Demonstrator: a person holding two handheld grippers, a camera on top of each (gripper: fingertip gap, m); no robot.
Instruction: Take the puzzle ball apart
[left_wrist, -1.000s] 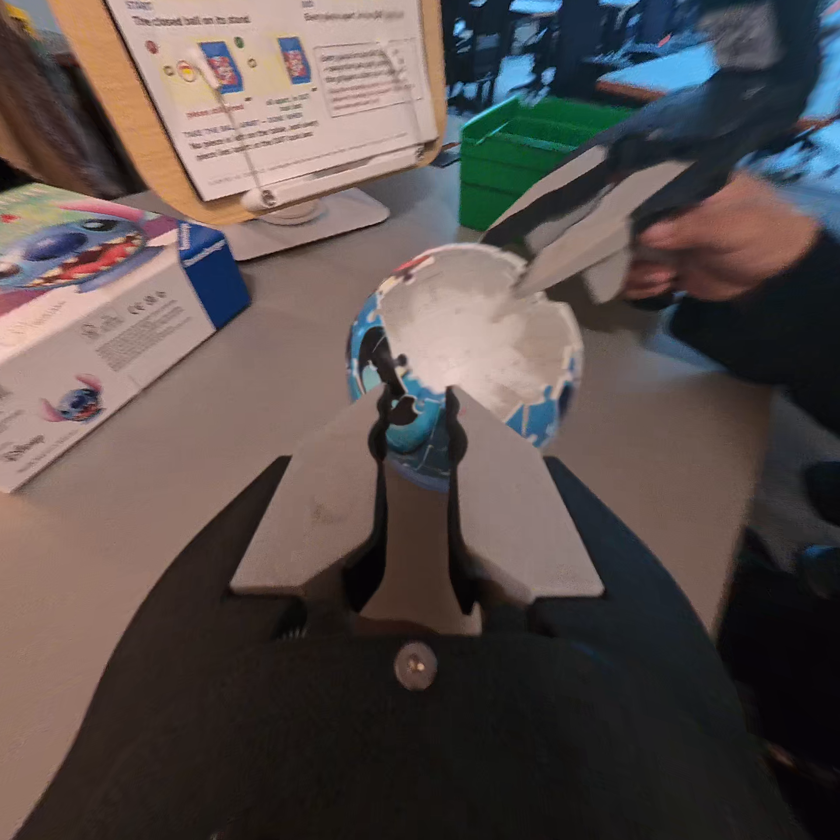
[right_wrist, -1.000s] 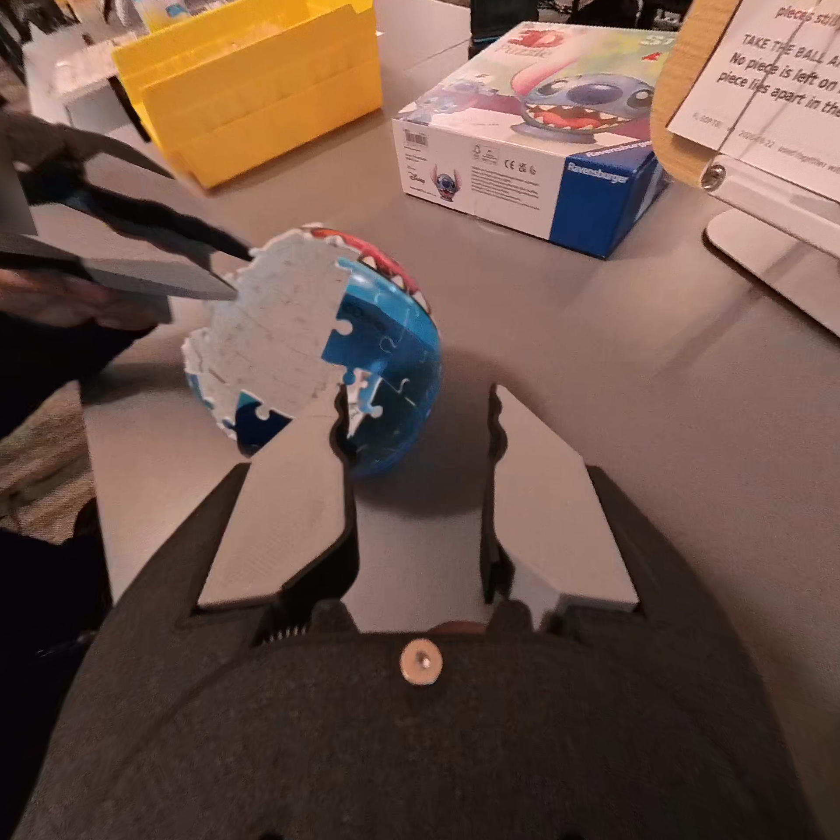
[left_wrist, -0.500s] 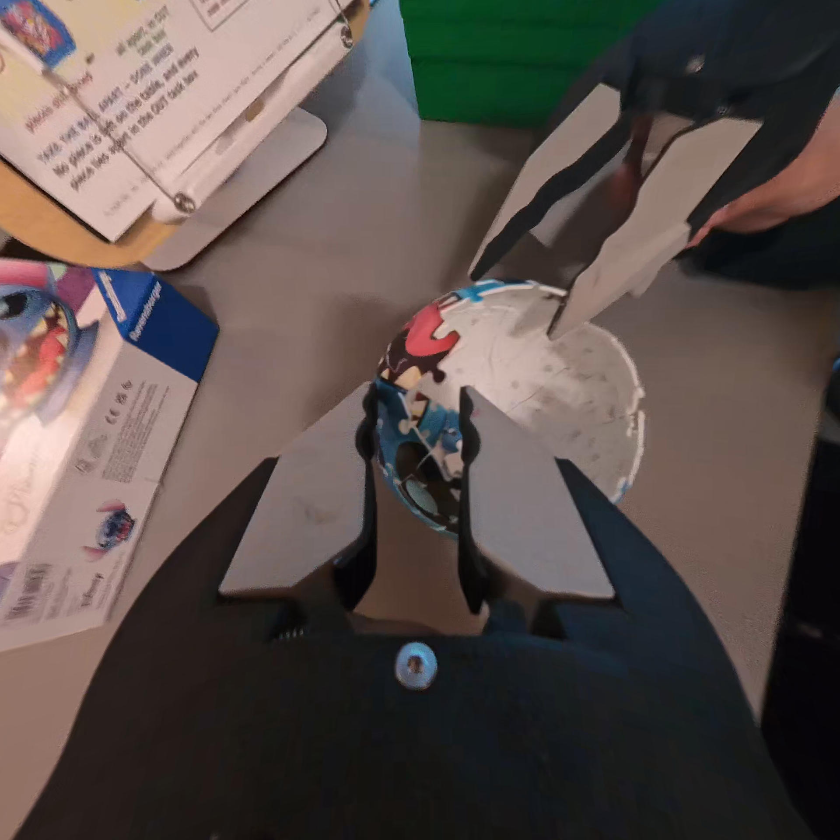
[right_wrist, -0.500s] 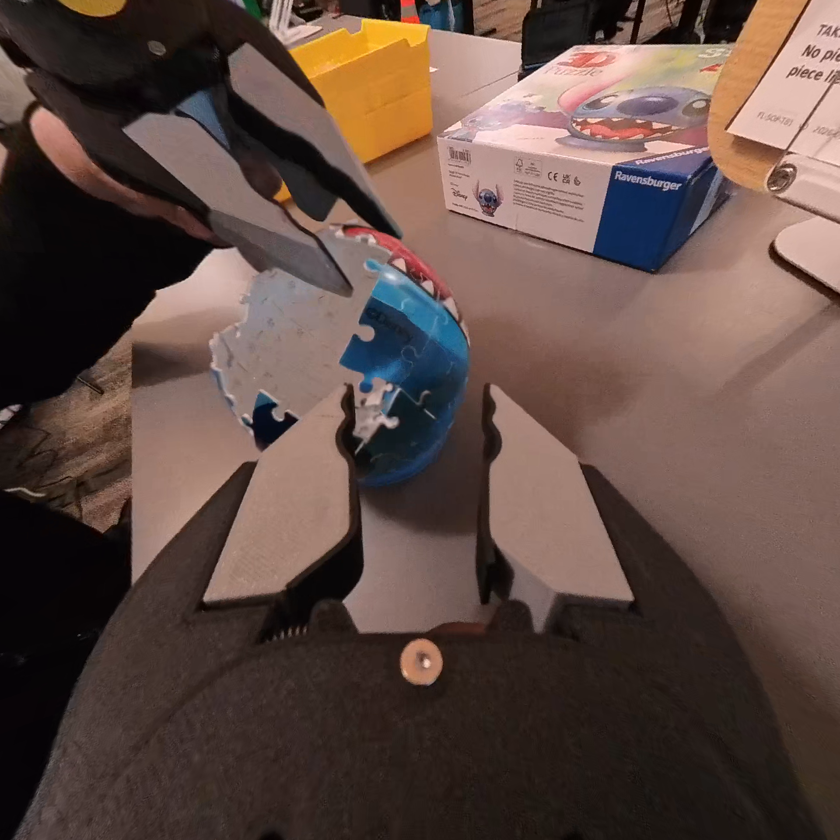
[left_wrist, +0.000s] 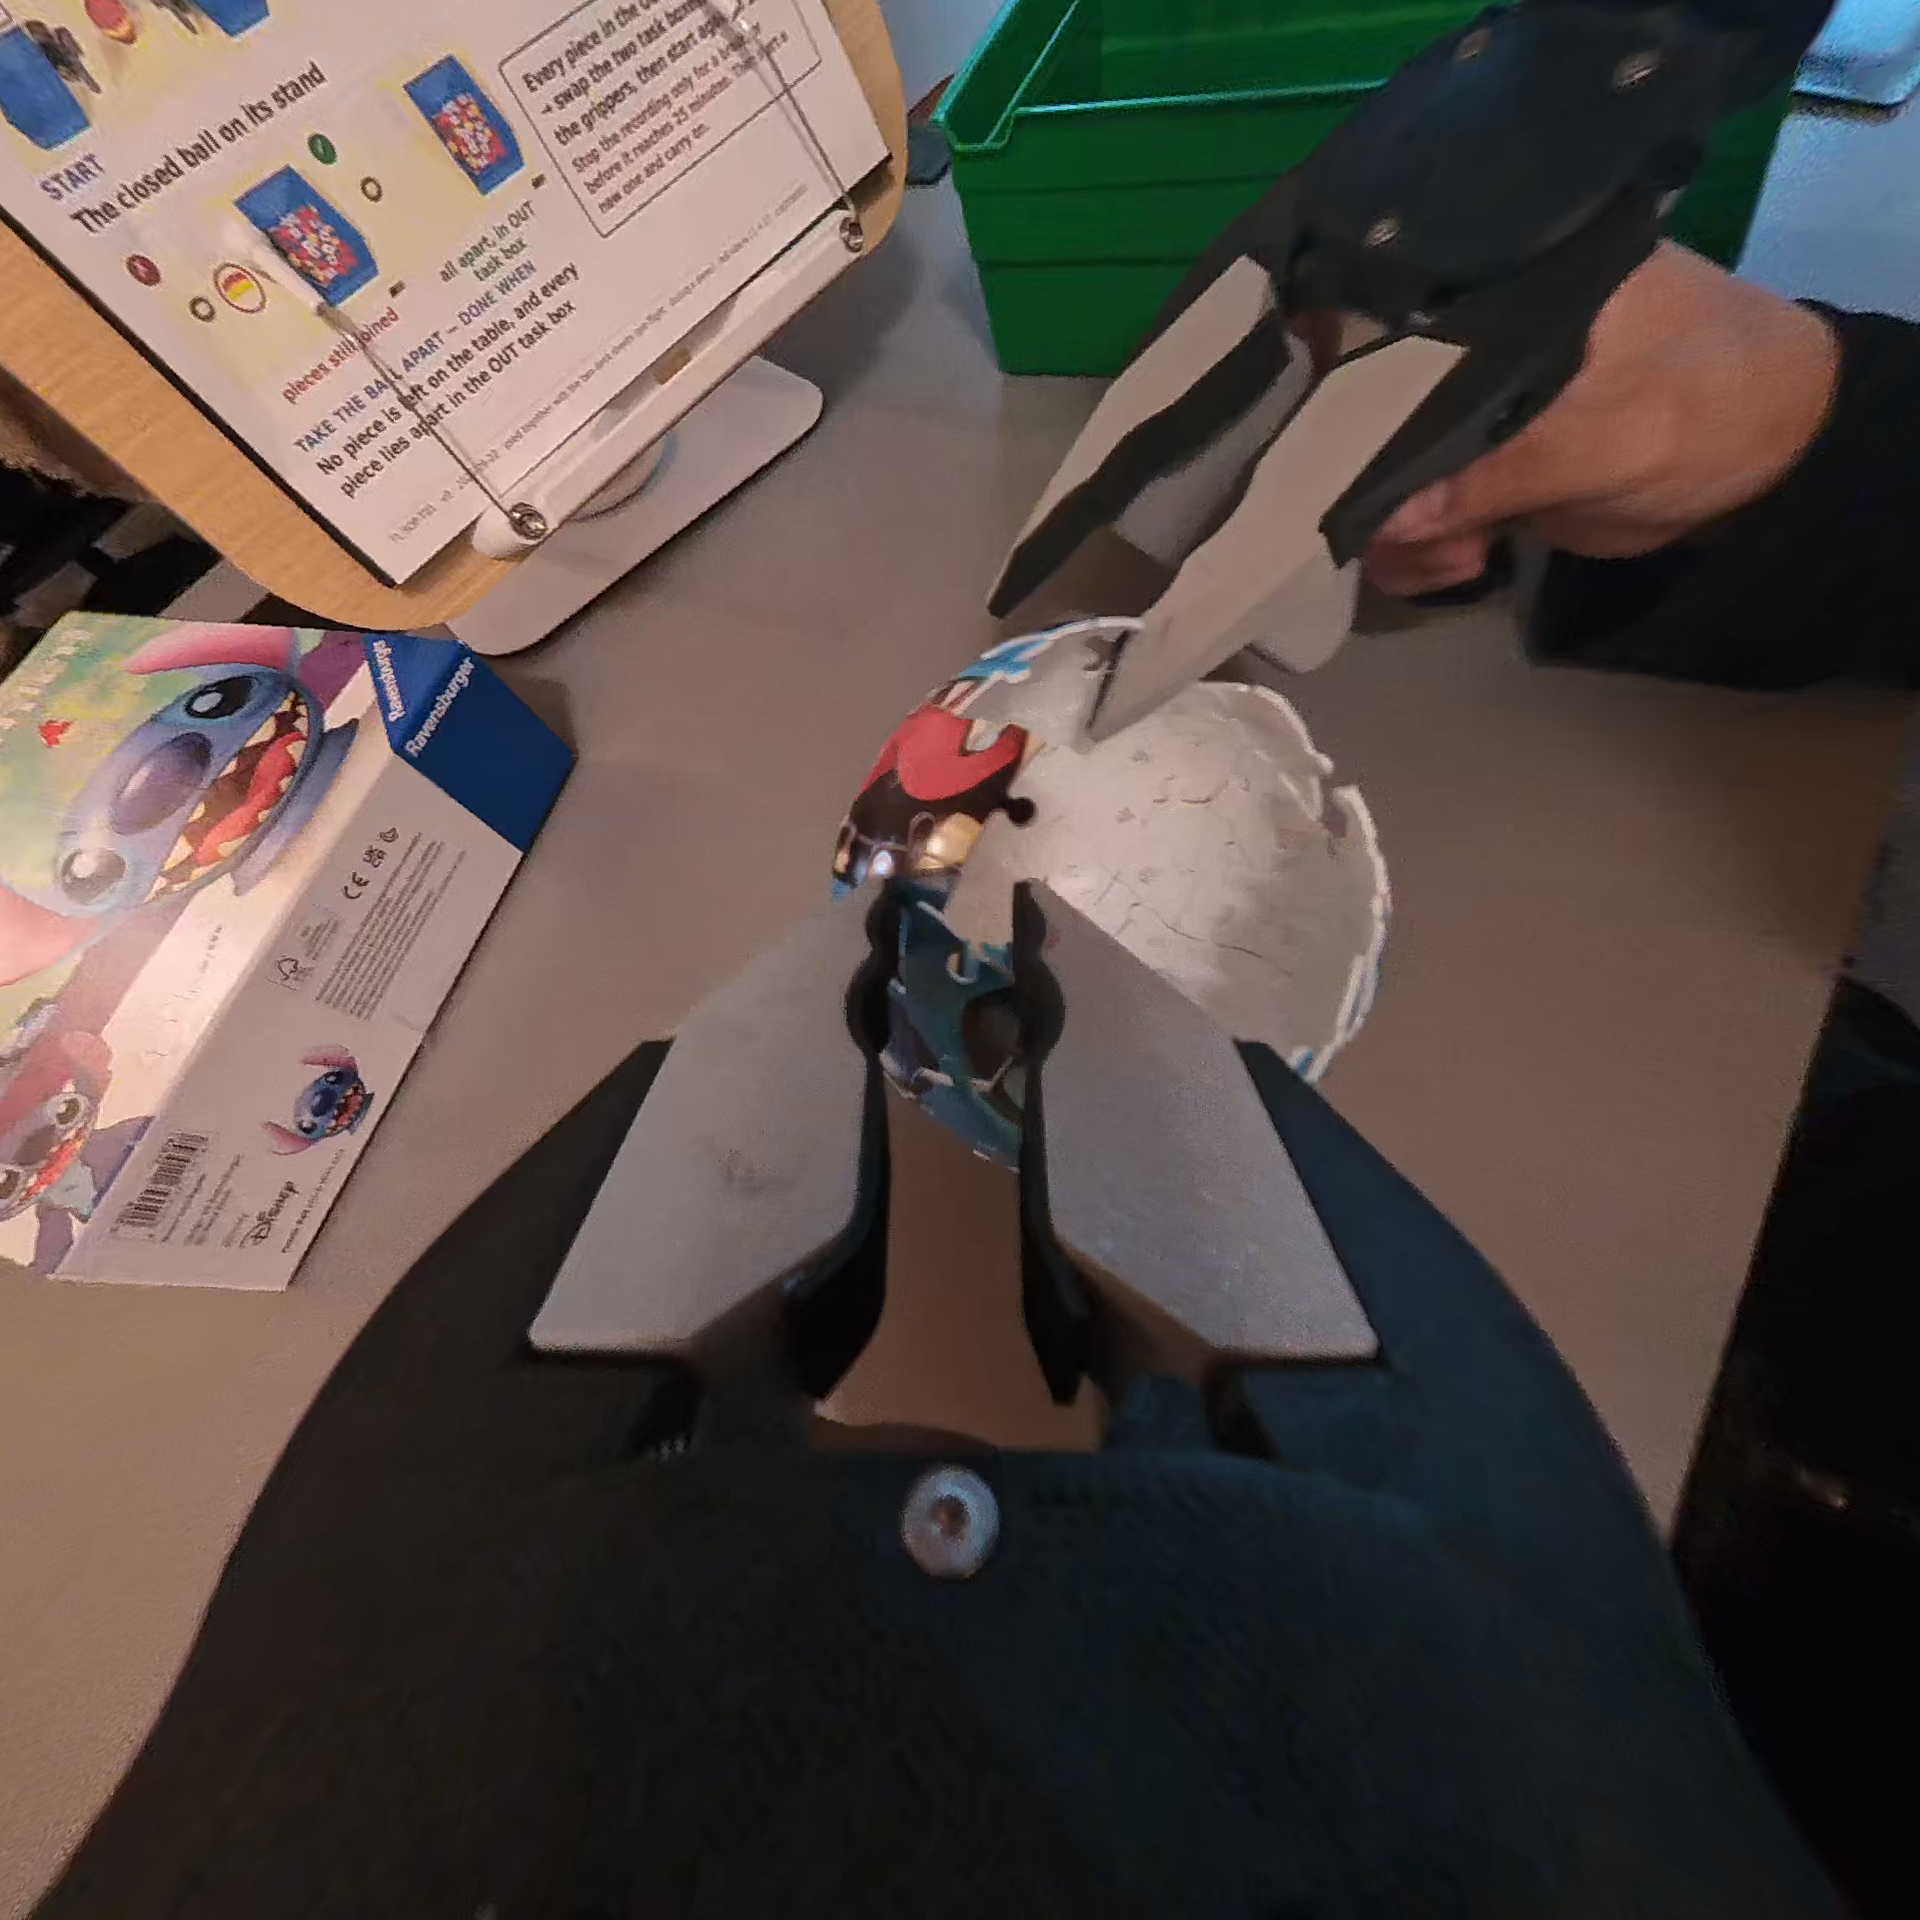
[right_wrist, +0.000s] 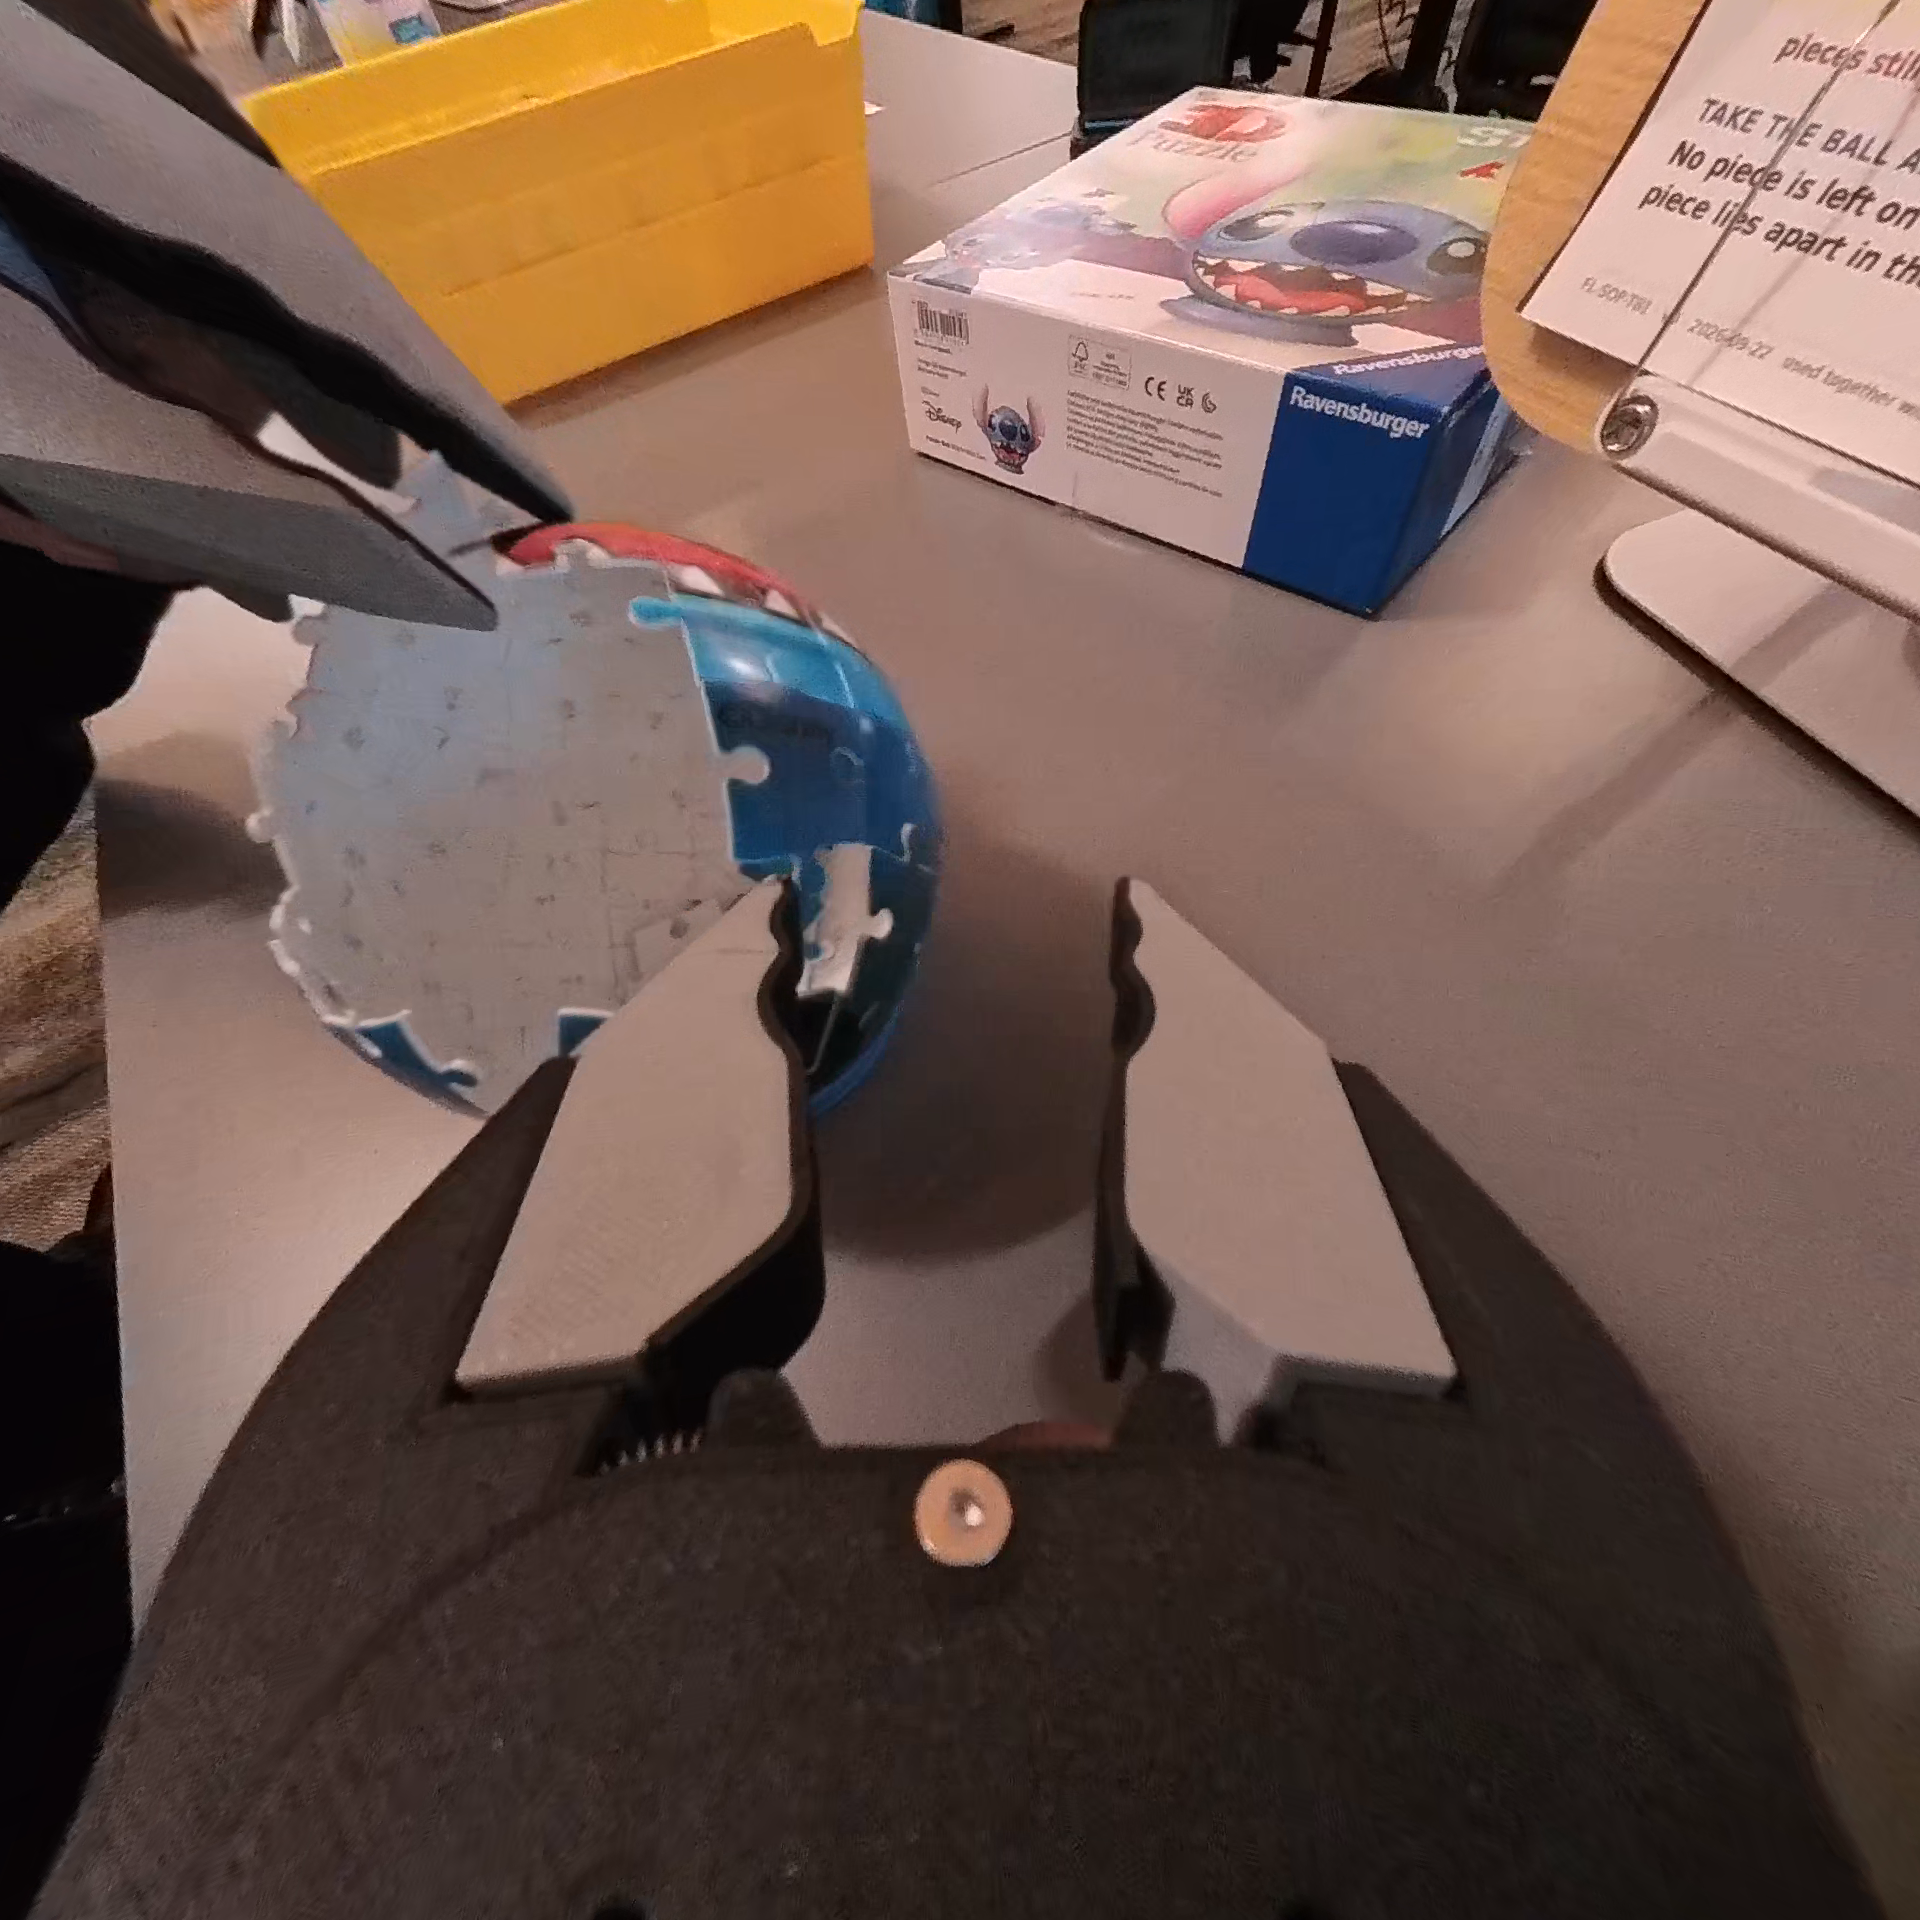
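- Left wrist view: the puzzle ball (left_wrist: 1195, 862), a half-open shell with a pale inside and a blue, red and black outside, lies on the grey table (left_wrist: 1558, 831) straight ahead of the left gripper (left_wrist: 945, 894). Its near rim reaches in between that gripper's fingers.
- The left gripper's fingers are drawn close together with the shell wall between them. They look to be pinching it.
- Half a second ago these fingers stood visibly wider around the same stretch of rim, so they have narrowed onto the wall. The shell has hardly shifted on the table.
- The right gripper (left_wrist: 1044, 665) comes in from the far right, held by a hand (left_wrist: 1642, 436). Its jaws are wide apart and hold nothing. One tip dips inside the far rim and the other stays outside it, much as it did half a second ago.
- Only this view shows the green bin (left_wrist: 1143, 156) beyond the right gripper.
- Right wrist view: its left fingertip sits at the shell's edge, beside a pale piece standing out from the blue wall, while the other finger hangs over bare table.
- Only this view shows the left gripper's tips astride the top rim, one inside and one outside, and the yellow bin (right_wrist: 571, 208) behind it.
- Both views show the puzzle box (right_wrist: 1195, 343) and the instruction stand (right_wrist: 1714, 260) beyond the ball.
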